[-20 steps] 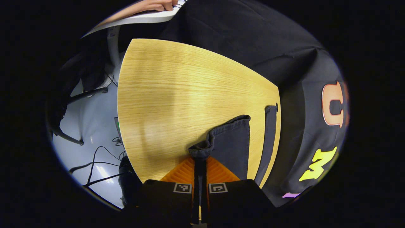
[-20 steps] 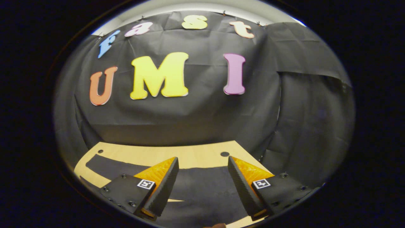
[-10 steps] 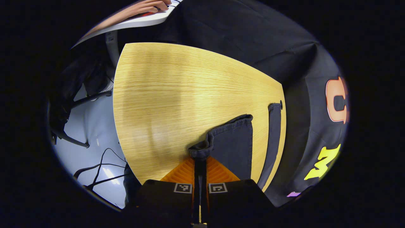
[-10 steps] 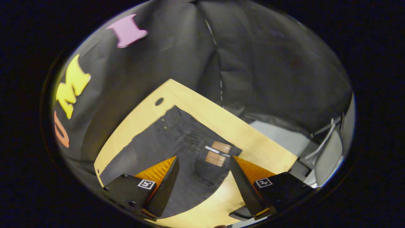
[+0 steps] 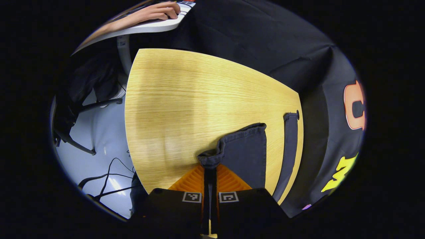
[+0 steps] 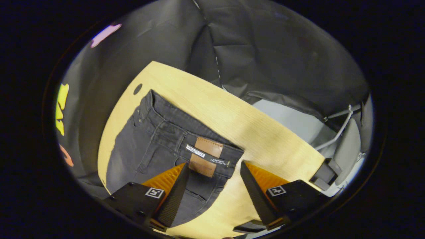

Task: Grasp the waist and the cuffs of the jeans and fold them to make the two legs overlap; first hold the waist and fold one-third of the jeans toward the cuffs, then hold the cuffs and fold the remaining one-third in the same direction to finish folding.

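Note:
Dark grey jeans (image 6: 156, 146) lie flat on the wooden table (image 6: 252, 132). In the right gripper view their waist with a brown leather patch (image 6: 204, 156) faces me. My right gripper (image 6: 214, 172) hangs open above the near waist corner, apart from the cloth. In the left gripper view my left gripper (image 5: 210, 166) is shut on a bunched corner of one cuff (image 5: 212, 157), and that leg's end (image 5: 247, 151) lies flat beyond. The other leg (image 5: 290, 146) lies along the table's right edge.
Bare wooden tabletop (image 5: 186, 99) stretches ahead of the left gripper. A person's hand (image 5: 159, 11) rests on a white desk (image 5: 142, 28) at the far top. Cables (image 5: 103, 172) run over the pale floor at left. A grey chair (image 6: 348, 149) stands past the table's right end.
The right gripper has swung from facing the booth wall down onto the jeans' waist and closed in on it, staying open. The left gripper keeps its hold on the cuff, hardly moving.

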`<state>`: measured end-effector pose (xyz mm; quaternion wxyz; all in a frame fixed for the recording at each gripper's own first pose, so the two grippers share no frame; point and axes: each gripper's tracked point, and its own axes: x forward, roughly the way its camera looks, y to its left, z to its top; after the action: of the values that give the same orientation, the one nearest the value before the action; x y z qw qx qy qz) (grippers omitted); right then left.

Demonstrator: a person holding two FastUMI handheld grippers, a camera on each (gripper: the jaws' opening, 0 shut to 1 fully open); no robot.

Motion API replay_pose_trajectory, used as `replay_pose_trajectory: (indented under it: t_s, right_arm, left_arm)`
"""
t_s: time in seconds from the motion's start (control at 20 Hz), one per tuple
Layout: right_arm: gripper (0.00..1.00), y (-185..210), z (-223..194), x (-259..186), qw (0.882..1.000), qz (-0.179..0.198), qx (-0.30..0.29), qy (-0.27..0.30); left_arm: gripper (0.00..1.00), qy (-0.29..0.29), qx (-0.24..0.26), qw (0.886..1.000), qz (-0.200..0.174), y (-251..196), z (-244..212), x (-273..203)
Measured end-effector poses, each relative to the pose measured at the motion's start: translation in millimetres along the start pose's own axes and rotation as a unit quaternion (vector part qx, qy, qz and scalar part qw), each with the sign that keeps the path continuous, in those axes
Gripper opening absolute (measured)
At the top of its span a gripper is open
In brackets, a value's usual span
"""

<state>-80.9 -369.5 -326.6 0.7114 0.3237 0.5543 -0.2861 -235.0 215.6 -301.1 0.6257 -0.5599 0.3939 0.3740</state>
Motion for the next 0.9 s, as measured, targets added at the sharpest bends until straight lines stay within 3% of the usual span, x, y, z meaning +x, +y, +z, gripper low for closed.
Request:
replay_pose_trajectory:
  t_s: [0.15, 0.2, 0.25, 0.3, 0.4, 0.7, 0.9]
  right_arm:
    - [0.55, -11, -2, 8, 0.999, -0.037, -0.025, 0.008]
    - [0.54, -16, -5, 17, 0.999, -0.042, -0.031, 0.016]
    - [0.28, -14, -2, 8, 0.999, -0.039, -0.027, 0.015]
    - [0.28, -15, -2, 7, 0.999, -0.035, -0.024, 0.012]
    - [0.08, -15, -2, 5, 1.000, -0.026, 0.002, 0.012]
    - [0.07, -12, 1, -1, 1.000, -0.008, 0.006, 0.007]
    - [0.07, 5, 14, -28, 0.997, 0.052, 0.058, -0.005]
  left_arm:
    - [0.05, -0.004, 0.003, 1.000, 0.003, 0, -1, 0]
    - [0.05, -0.005, 0.002, 1.000, 0.003, 0, -1, 1]
    - [0.05, -0.005, 0.002, 1.000, 0.003, 0, -1, 1]
    - [0.05, -0.005, 0.003, 1.000, 0.002, 0, -1, 1]
    - [0.05, -0.004, 0.001, 1.000, 0.001, 0, -1, 1]
    - [0.04, 0.009, -0.011, 1.000, 0.016, 0, -1, 0]
    - [0.03, 0.014, -0.051, 0.999, -0.011, -22, 3, -10]
